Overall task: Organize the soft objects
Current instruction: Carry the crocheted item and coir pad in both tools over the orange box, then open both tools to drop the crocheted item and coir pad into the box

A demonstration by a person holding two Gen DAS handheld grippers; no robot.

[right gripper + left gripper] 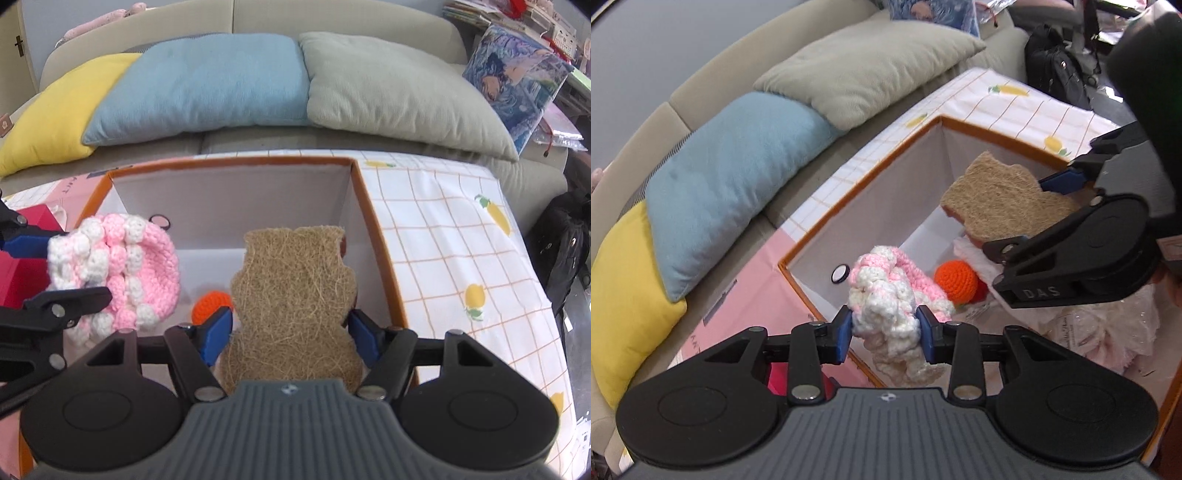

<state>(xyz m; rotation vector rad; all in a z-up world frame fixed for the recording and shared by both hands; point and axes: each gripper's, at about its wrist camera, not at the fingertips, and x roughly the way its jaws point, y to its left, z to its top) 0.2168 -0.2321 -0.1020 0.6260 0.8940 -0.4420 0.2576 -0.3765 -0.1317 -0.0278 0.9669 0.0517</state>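
Left gripper [885, 332] of mine clamped on the pink-and-white crochet piece [886, 295] over the orange-rimmed box [857, 184], right gripper [290, 332] pinching the fibrous brown pad [295, 291] above it, orange crochet ball [955, 276] lying inside.

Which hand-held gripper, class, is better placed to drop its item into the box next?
Right, probably. The right hand-held gripper holds the loofah sponge well inside the box's orange rim, above the open interior. The left hand-held gripper holds the pink-and-white crochet piece right over the near rim.
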